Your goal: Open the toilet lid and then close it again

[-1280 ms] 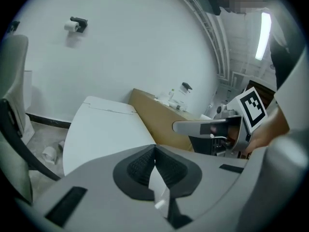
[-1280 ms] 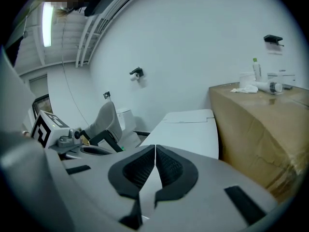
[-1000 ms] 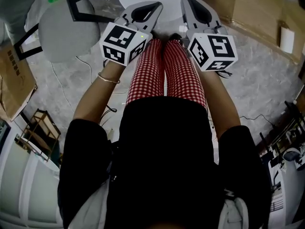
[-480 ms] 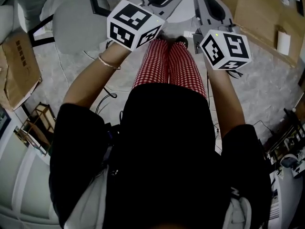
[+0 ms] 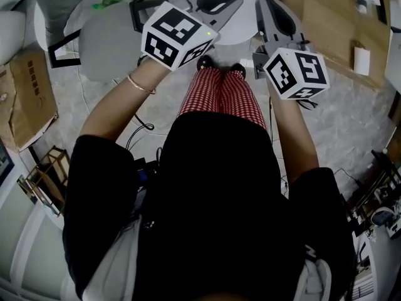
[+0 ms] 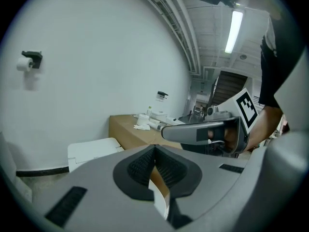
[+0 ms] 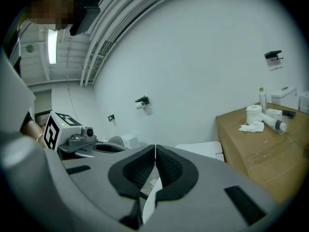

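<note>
White toilet lid [image 5: 247, 24], front toward person [image 5: 213, 187]

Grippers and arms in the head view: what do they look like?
Both the left gripper and right gripper are grey tapering shells, black ribbed pads on the tongs. Each carries a white cube with black square markers. Arms bare below short black sleeves; thin bracelet on the left wrist.

Even, cool indoor light. A ceiling tube lamp [image 6: 235, 30] burns overexposed in the left gripper view and also shows in the right gripper view. The white wall [image 7: 193, 57] is softly lit, without hard shadows. Both gripper views bow strongly and darken at the corners, and the near casings of the left gripper [image 6: 154, 148] and right gripper [image 7: 155, 148] are slightly soft. The head view is dimmer, with dark clothing [image 5: 213, 193] underexposed.
</note>
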`<state>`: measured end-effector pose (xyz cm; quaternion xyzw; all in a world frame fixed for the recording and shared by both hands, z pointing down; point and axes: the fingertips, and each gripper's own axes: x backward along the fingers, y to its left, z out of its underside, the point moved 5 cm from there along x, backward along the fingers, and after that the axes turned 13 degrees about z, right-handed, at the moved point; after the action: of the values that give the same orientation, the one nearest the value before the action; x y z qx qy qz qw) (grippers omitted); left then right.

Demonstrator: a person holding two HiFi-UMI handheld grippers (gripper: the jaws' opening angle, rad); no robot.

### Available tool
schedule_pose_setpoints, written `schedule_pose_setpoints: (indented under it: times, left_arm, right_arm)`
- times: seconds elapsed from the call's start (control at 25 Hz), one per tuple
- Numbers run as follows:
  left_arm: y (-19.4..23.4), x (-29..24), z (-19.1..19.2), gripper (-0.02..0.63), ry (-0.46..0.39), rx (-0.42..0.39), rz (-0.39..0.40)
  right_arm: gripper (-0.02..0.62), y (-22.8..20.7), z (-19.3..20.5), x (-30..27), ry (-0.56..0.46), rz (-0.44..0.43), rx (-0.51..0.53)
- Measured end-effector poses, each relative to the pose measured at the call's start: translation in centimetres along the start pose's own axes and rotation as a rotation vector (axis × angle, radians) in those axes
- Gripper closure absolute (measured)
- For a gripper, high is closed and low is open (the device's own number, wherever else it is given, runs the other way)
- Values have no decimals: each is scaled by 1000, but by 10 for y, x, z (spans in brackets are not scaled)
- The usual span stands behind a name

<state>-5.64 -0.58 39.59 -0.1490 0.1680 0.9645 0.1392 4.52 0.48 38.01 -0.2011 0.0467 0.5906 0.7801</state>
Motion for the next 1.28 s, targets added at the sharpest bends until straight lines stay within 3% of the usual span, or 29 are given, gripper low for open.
schedule_pose_setpoints:
  times: [0.16, 0.76, 1.28]
  left_arm:
    - [-7, 7, -22, 603, 9, -54, 11]
    - [-23, 48, -63, 603, 36, -113, -2]
    - [-34, 55, -95, 603, -1, -173, -37]
  right_arm:
    - [574, 3, -21, 9, -34, -4, 1]
    - [574, 26, -68, 28, -121, -67, -3]
    - [574, 34, -99, 40, -186, -101, 17]
